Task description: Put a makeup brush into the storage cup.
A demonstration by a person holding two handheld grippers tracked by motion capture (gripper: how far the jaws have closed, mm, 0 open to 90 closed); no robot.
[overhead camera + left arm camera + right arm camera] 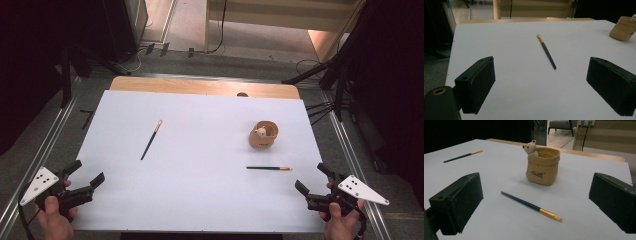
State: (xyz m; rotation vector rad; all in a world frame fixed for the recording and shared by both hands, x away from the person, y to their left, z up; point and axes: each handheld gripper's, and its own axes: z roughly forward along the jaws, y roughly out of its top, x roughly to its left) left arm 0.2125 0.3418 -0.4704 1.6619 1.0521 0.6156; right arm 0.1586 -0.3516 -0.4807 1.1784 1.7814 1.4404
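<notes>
We hold the left gripper [86, 176] low at the near left corner of the white table [200, 150], jaws wide apart and empty, aimed at the left brush [151, 139]. Our right gripper [311, 178] sits at the near right edge, equally wide and empty, facing the right brush [269, 168] before the tan pot [263, 135].

**Two brushes and a holder on the surface**

On the surface [200, 200], one paintbrush [151, 139] lies left of centre. A bear-figure pouch holder [263, 134] stands to the right, and a second paintbrush [269, 168] lies just before it. A hand-held gripper sits at each near corner.
</notes>
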